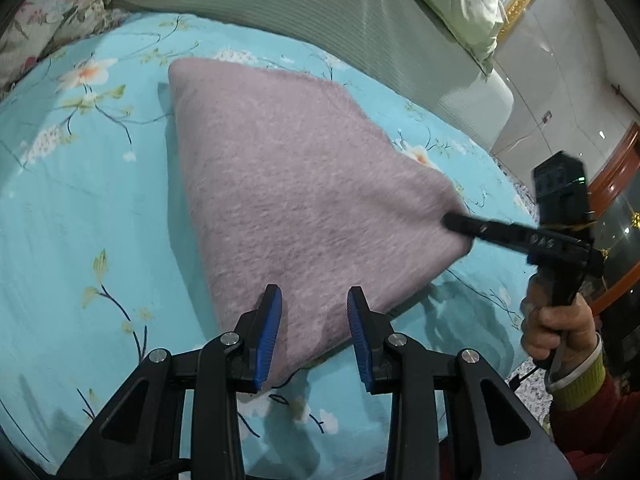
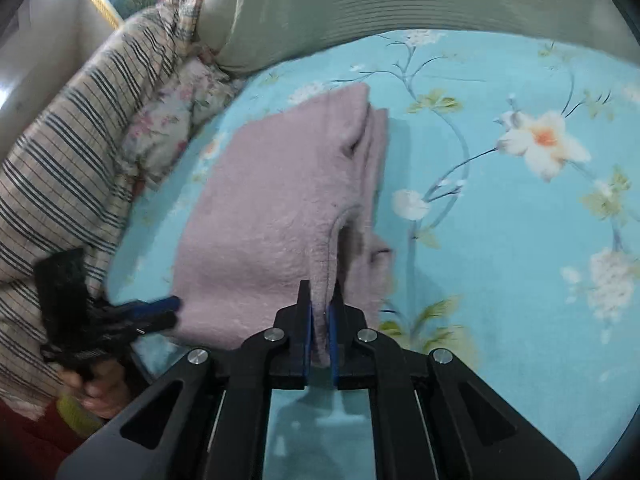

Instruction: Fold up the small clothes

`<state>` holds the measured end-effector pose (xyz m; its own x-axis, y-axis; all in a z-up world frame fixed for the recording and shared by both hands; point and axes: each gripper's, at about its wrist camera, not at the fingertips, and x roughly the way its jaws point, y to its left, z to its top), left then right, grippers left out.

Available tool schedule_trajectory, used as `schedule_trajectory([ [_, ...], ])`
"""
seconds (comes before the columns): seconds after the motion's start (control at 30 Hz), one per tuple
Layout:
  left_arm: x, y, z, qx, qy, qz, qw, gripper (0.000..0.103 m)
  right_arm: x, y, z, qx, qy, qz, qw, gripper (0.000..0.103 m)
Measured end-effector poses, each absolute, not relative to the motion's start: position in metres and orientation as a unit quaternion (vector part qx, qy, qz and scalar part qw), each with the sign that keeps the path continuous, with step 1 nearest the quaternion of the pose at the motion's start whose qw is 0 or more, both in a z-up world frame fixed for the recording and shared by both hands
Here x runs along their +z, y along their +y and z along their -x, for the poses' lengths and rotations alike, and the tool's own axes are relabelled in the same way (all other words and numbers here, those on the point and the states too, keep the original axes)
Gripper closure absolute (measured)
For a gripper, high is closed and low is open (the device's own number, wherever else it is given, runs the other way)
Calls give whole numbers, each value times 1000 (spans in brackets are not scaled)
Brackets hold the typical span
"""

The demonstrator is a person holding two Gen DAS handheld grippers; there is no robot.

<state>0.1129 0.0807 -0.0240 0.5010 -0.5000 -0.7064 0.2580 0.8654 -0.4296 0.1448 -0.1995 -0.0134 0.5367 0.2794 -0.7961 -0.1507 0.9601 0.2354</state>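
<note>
You had one piece of clothing to work on: a single pink fuzzy garment (image 1: pixel 304 200), folded over into layers and lying on the bed (image 1: pixel 80 240), whose turquoise sheet is printed with white flowers.

On the left of your left wrist view, one flowered quilt (image 1: pixel 52 12) was bunched at the bed's far corner, and one long grey-green pillow (image 1: pixel 300 4) ran along the head of the bed. Your left gripper (image 1: pixel 314 330) reached over the near corner of the garment with its two blue-padded fingers (image 1: pixel 269 336) standing apart; the corner lay between them, but I cannot tell whether the pads pressed on it. Further right, your right gripper (image 1: pixel 456 224) pinched the garment's right-hand corner, and your right hand (image 1: pixel 560 328) gripped its handle, with a yellow-green cuff and a red sleeve showing.

In your right wrist view, one striped blanket (image 2: pixel 68 152) was heaped at the far left beside the flowered quilt (image 2: pixel 176 120). Your left hand (image 2: pixel 96 384) held the left gripper (image 2: pixel 168 308) at the garment's left edge. In the middle, the right gripper (image 2: pixel 320 312) was clamped tight on an edge of the pink garment (image 2: pixel 264 216), both pads squeezing the cloth, which rose slightly off the sheet there. To the right lay bare sheet (image 2: pixel 500 280).
</note>
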Motion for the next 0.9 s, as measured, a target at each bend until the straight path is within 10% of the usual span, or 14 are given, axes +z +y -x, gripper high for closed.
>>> schedule_trajectory([
  [0.2,-36,68,-117,-209,461,109,856,67,-55,-209,-155,107,510,-97,848,94],
  [0.33,-35,61,-113,-203,465,77,858,67,-39,-220,-156,92,504,-115,851,68],
  [0.87,5,94,-183,-107,427,133,888,64,-24,-203,-309,111,455,-120,875,68],
  [0.9,6,94,-186,-107,426,132,889,64,-29,-205,-314,111,464,-125,870,85],
])
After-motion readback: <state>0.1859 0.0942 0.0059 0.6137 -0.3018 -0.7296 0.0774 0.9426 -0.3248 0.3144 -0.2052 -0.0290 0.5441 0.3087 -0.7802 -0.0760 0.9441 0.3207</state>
